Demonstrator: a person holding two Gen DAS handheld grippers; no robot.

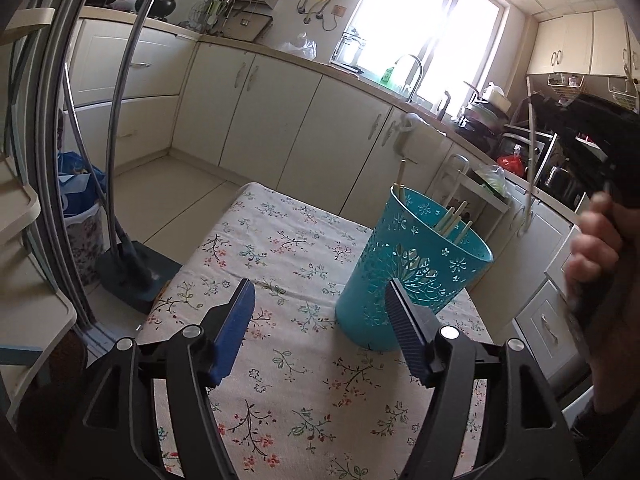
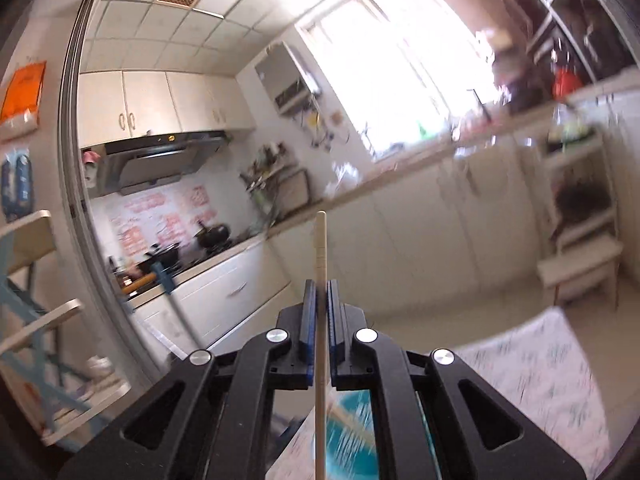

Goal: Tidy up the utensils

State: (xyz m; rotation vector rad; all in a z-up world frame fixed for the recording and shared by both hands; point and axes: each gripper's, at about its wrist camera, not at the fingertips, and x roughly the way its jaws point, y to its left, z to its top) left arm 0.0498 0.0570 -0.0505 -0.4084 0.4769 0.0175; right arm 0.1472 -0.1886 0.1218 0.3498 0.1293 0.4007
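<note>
Both fingers of my left gripper [image 1: 320, 312] stand apart over the flowered tablecloth [image 1: 248, 240], with nothing between the blue pads. That cloth covers a small table in the kitchen. Just ahead of my right-hand finger [image 1: 404, 320], and partly behind it in the left wrist view, stands the teal holder [image 1: 416, 256], upright on the cloth, with several pale chopsticks [image 1: 454, 216] leaning inside it. My right gripper [image 2: 320, 292] has its pads pressed together on a single chopstick [image 2: 320, 248]; the stick runs upright between the pads, its blunt end rising above them against the blurred cabinets and its lower part passing down between the black arms of the gripper. Below it, in the right wrist view, a smeared patch of the same teal holder shows beside the edge of the cloth. From the left wrist view, my right hand [image 1: 596, 248] shows at the right edge, wrapped around the black handle. I cannot see the tip of the held chopstick.
</note>
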